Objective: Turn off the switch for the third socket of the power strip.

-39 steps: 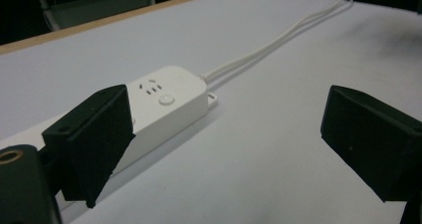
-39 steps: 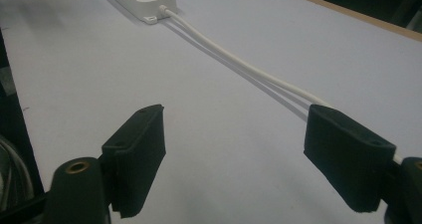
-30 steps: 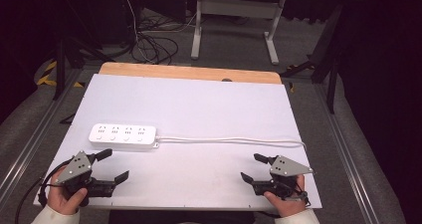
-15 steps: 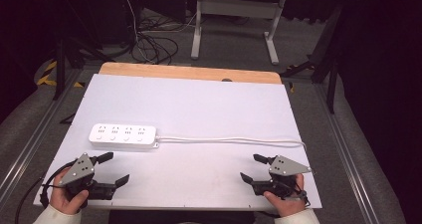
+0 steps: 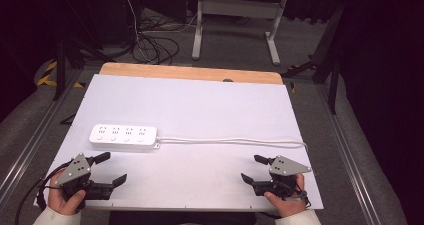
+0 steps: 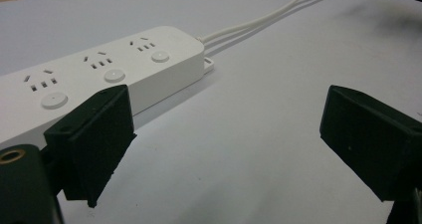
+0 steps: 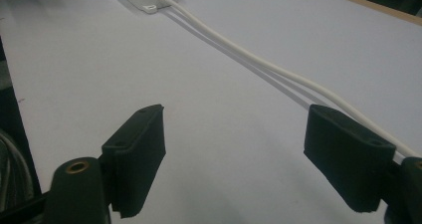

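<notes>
— Since the white power strip [image 5: 123,136] lies flat near the left edge of the table [image 5: 210,105], why does the left gripper [image 5: 109,169] sit just in front of it instead of on it?

— It looks like a ready stance. In the left gripper view the jaws stand wide apart with nothing between them, and the strip [image 6: 99,79] lies just beyond the nearer jaw, sockets up. From there, I judge, a short forward reach would bring the jaws astride the strip's cable end.

— And the right gripper [image 5: 254,169]? It's well away from the strip.

— Well apart from the strip's body, yes, but close to the white cable [image 5: 235,141] that runs from the strip's right end across to the table's right edge. In the right gripper view that cable [image 7: 259,64] passes just beside one jaw, and these jaws are spread too, holding nothing.

— So one hand per part?

— That's my reading: the left is placed for the strip, the right for its cable, so each can be taken without crossing arms. Both rest low by the table's near edge, neither touching the strip.
</notes>
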{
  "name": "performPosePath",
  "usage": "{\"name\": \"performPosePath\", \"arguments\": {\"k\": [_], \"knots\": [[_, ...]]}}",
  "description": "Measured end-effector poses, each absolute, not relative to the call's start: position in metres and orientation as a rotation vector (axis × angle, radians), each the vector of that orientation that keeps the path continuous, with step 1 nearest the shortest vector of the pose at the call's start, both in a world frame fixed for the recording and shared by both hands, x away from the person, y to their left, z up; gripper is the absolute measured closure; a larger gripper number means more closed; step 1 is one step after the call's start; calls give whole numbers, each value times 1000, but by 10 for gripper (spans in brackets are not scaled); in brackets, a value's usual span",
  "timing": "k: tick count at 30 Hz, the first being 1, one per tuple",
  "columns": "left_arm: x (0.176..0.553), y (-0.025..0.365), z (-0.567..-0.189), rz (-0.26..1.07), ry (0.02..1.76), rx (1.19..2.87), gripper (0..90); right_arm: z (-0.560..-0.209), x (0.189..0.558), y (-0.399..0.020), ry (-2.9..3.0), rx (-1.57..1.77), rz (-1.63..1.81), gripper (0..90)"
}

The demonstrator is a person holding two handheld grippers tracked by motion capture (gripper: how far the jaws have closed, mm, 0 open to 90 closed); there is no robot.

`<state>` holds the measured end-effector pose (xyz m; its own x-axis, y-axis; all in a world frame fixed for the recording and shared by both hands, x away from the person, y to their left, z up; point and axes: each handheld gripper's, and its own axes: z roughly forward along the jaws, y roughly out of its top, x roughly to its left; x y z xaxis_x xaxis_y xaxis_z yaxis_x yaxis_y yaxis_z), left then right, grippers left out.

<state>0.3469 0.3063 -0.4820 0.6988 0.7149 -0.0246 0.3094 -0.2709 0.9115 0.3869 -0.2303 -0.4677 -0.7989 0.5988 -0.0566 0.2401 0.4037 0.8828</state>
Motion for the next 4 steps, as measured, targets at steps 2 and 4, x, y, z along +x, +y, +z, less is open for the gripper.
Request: {"name": "performPosePath", "arguments": {"k": [2,4], "knots": [[346,305,-481,492,794,1886,73,-468,387,-231,2299,724,1359,243],[346,303,-480,500,796,1900,74,-468,387,-231,2300,725,1359,243]]}}
